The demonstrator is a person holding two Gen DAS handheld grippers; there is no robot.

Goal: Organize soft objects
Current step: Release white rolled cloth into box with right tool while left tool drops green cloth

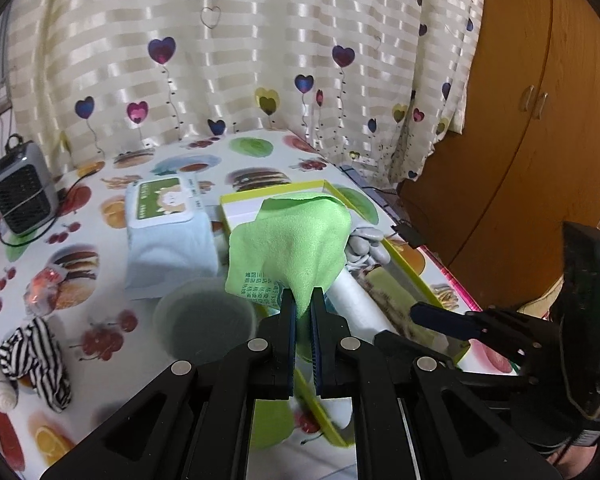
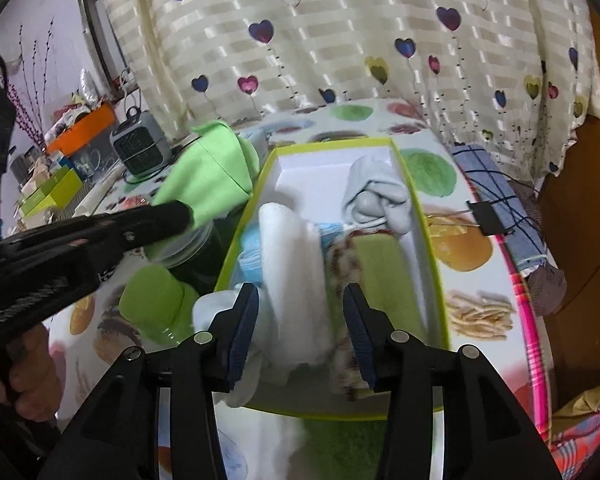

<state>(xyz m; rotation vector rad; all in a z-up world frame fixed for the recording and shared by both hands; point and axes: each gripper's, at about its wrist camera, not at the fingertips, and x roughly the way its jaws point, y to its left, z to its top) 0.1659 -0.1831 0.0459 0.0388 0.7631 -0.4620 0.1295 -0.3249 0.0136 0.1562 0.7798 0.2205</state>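
My left gripper point(image 1: 303, 300) is shut on a light green cloth point(image 1: 288, 236) and holds it in the air over the left rim of the green-edged white box point(image 1: 276, 192). The cloth also shows in the right wrist view point(image 2: 208, 172), left of the box point(image 2: 420, 216). The box holds a white rolled towel point(image 2: 292, 264), a grey sock bundle point(image 2: 376, 196), a blue item and a green towel point(image 2: 384, 280). My right gripper point(image 2: 300, 308) is open and empty above the near end of the box, over the white towel.
A pale blue folded cloth with a wipes pack point(image 1: 164, 216), a striped sock point(image 1: 36, 356), a clear cup point(image 1: 204, 320) and a small grey heater point(image 1: 20, 192) lie on the food-print tablecloth. A blue checked cloth with a binder clip point(image 2: 496, 208) sits right of the box.
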